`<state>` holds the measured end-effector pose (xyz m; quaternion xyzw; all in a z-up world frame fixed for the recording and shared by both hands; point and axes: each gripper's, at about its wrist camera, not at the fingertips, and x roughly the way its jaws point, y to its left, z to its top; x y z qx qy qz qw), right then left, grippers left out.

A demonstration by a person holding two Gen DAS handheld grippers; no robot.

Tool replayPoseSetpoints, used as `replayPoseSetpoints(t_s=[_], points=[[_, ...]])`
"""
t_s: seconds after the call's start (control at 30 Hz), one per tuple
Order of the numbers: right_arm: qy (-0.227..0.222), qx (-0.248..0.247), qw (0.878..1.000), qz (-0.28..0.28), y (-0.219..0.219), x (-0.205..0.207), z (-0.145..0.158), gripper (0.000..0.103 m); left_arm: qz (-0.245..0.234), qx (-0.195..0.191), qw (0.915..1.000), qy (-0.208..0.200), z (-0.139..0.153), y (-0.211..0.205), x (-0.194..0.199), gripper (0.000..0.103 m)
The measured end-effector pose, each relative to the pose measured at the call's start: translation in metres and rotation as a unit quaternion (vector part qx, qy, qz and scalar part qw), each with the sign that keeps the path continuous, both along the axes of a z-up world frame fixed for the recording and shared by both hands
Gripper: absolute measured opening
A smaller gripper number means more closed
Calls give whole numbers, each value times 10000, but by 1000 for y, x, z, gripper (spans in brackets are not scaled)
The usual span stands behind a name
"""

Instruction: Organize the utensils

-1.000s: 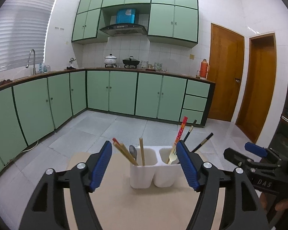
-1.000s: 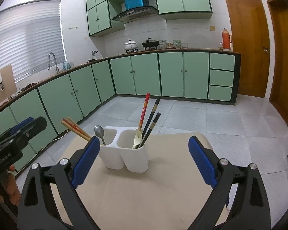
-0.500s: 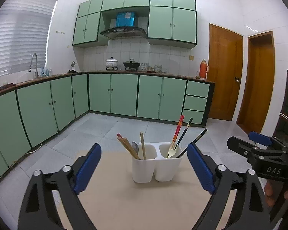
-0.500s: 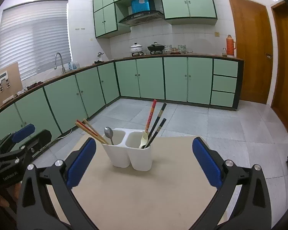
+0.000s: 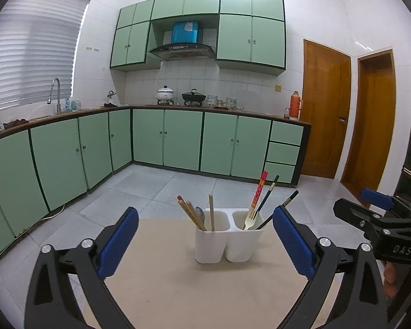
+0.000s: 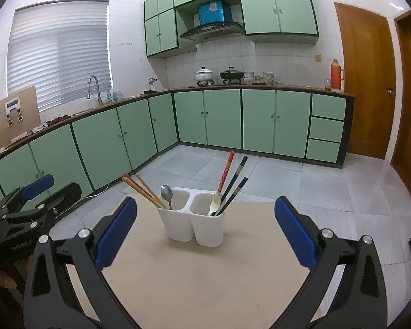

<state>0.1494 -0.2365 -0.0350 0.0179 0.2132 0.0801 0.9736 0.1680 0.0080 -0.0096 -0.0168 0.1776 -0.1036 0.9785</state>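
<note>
A white two-compartment utensil holder (image 5: pixel 227 242) (image 6: pixel 194 224) stands on a beige table (image 5: pixel 205 296) (image 6: pixel 205 282). Its left cup holds wooden chopsticks (image 5: pixel 190 213) (image 6: pixel 142 189) and a metal spoon (image 5: pixel 200 215) (image 6: pixel 167 194). Its right cup holds a pale fork (image 5: pixel 248 220) (image 6: pixel 214 205), a red chopstick (image 5: pixel 259 192) (image 6: pixel 225 172) and black chopsticks (image 5: pixel 271 194) (image 6: pixel 234 183). My left gripper (image 5: pixel 205 238) is open and empty, short of the holder. My right gripper (image 6: pixel 205 227) is open and empty, also short of it. Each gripper shows at the edge of the other's view, the right (image 5: pixel 380 219) and the left (image 6: pixel 33 203).
Green cabinets (image 5: pixel 178 139) and a counter with a sink tap (image 5: pixel 54 93), pots (image 5: pixel 165 94) and an orange flask (image 5: pixel 294 105) line the far walls. Two wooden doors (image 5: pixel 326 109) stand at the right. The tiled floor (image 5: pixel 150 186) lies beyond the table's far edge.
Both grippers have pulled back and up from the holder, and the left jaws have opened wider. The holder and utensils have not moved.
</note>
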Motion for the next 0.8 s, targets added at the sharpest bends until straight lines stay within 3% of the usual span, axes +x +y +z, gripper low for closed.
replayPoseSetpoints(t_s=[0.8], points=[[-74,2,10000,10,0,-3,7,98,-17,55,9999,-87,8,2,-5,97]])
